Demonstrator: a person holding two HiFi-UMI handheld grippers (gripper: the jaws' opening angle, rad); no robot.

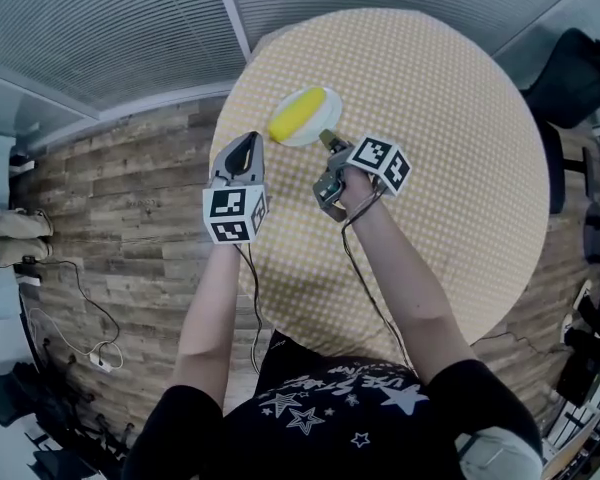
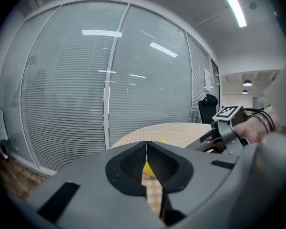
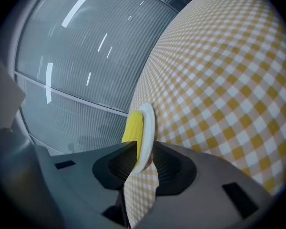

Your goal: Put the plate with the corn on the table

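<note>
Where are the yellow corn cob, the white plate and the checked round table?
yellow corn cob (image 1: 293, 117), head view, cob's middle.
white plate (image 3: 148, 128), right gripper view, its rim.
checked round table (image 1: 450, 168), head view, bare top.

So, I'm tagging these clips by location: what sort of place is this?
Likely an office or meeting room: glass walls with blinds, a black office chair, a ceiling strip light, and a round table in yellow checked cloth.
</note>
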